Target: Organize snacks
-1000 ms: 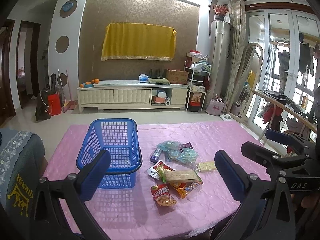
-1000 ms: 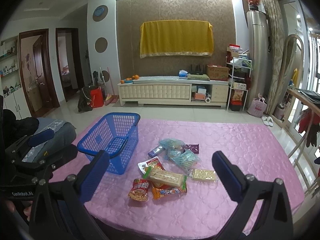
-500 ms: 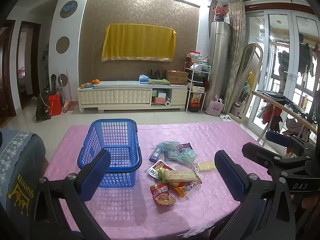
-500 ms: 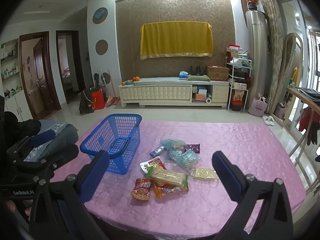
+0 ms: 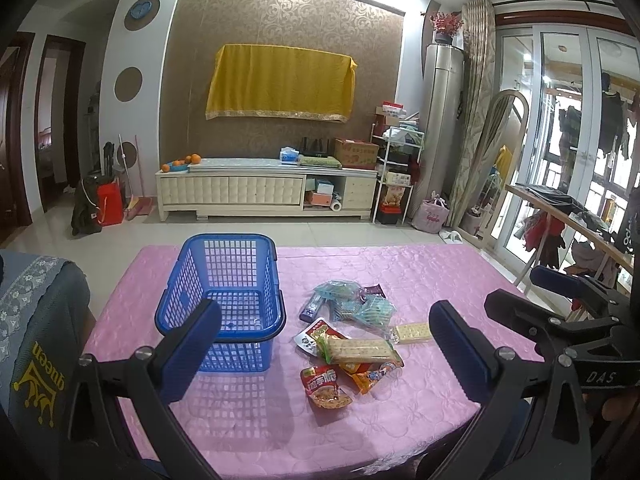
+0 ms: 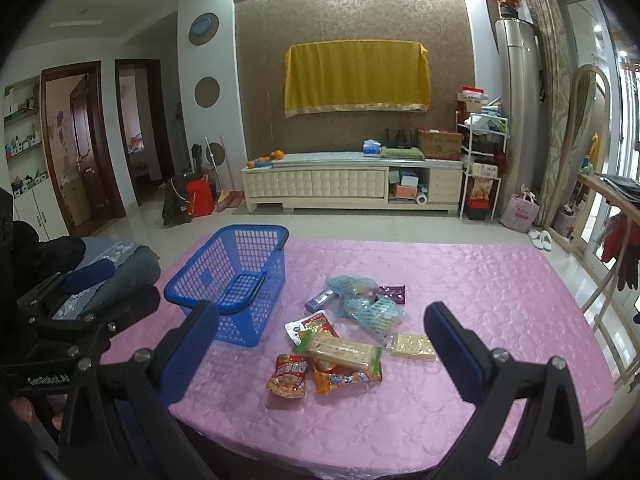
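- Presently, the left gripper [image 5: 324, 344] is held above the near edge of the table [image 5: 420, 272]; its two blue-padded fingers [image 5: 192, 344] stand wide apart, with nothing between them.
- The right gripper [image 6: 320, 344] is likewise held above the near edge, fingers [image 6: 452, 348] spread wide and holding nothing.
- The right gripper's body shows at the right edge of the left wrist view; the left gripper's body shows at the left edge of the right wrist view.
- A blue basket [image 5: 224, 288] stands upright on the pink tablecloth, left of the snack pile. Its handle is folded down across the near rim. No snack is visible inside it.
- The snacks lie in a loose pile just right of the basket, not touching it.
- Near end of pile: a red snack packet [image 5: 324, 386] lies flat, beside an orange packet [image 5: 370, 374].
- A long cracker pack [image 5: 358, 350] lies across the orange packet and a red-and-white packet [image 5: 316, 332].
- A small cracker pack [image 5: 412, 332] lies just right of the long one.
- Far end of pile: light blue wrapped packs [image 5: 352, 300], a dark purple bar [image 5: 312, 306] on their left, and a dark maroon packet [image 5: 374, 291] on their right.
- A grey-blue covered chair back [image 5: 36, 344] stands at the left table edge.
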{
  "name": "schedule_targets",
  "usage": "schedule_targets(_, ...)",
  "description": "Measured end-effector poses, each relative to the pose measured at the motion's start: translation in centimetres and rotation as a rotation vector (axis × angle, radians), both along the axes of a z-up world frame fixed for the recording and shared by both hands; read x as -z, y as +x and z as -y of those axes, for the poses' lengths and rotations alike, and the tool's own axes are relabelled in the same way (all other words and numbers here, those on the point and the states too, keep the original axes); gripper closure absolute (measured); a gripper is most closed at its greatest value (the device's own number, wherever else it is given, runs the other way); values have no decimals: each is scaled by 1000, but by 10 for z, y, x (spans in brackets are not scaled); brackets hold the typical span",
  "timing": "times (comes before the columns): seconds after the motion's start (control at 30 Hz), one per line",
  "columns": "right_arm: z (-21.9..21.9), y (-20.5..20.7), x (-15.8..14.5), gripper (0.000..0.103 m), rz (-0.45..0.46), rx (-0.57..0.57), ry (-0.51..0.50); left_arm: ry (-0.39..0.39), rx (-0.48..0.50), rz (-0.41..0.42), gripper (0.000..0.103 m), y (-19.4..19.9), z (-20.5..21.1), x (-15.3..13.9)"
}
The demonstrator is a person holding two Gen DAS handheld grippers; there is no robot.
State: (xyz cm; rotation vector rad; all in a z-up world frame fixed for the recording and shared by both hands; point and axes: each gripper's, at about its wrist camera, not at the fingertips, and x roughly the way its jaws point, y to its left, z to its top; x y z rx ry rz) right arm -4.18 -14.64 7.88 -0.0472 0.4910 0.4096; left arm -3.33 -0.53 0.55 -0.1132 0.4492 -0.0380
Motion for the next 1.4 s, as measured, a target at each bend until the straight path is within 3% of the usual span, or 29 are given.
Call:
schedule_targets(0.63, 6, 0, -1, 0, 2, 8, 25, 4, 9, 9, 0, -1, 4, -4)
schedule_targets(0.9, 11, 0, -1, 0, 34, 9, 32, 54, 4, 18, 0, 5, 12, -8)
schedule_targets(1.17, 21, 16, 5, 0, 54, 35, -11, 66, 52, -45, 0, 34, 25, -4)
schedule_targets(1.4, 41, 49, 25, 0, -54, 25, 22, 74, 88, -170, 0, 67, 43, 21)
